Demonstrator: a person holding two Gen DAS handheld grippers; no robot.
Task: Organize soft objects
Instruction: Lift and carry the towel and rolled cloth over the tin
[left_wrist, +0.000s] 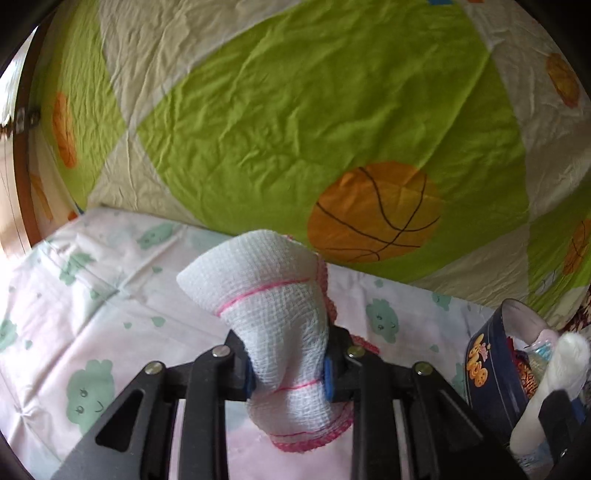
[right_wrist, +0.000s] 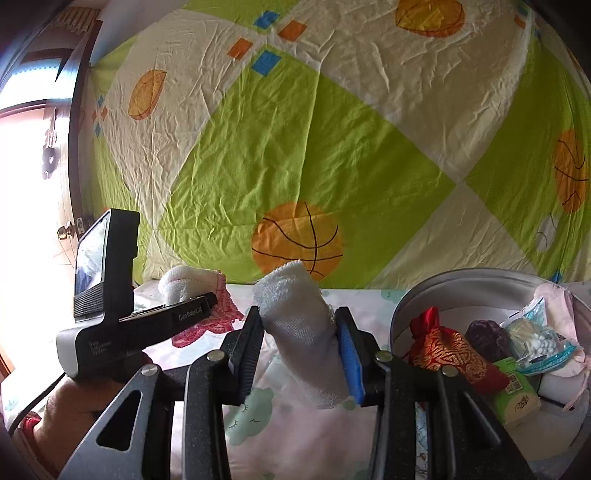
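My left gripper (left_wrist: 288, 373) is shut on a white gauze cloth with pink edging (left_wrist: 266, 291), pinched at its middle so that it bunches above and below the blue pads. In the right wrist view the same cloth (right_wrist: 184, 280) sits at the tip of the left gripper (right_wrist: 147, 321), just above the bed. My right gripper (right_wrist: 301, 343) is shut on a rolled white towel (right_wrist: 295, 306) that stands upright between the jaws. A round tin (right_wrist: 461, 284) lies just to its right, holding a red pouch (right_wrist: 450, 354) and several small soft items.
A pale sheet with green cloud prints (left_wrist: 92, 314) covers the bed. A green and cream quilt with basketballs (left_wrist: 295, 129) rises behind it like a wall. The tin (left_wrist: 491, 354) has a dark blue side. A doorway (right_wrist: 33, 184) shows at the far left.
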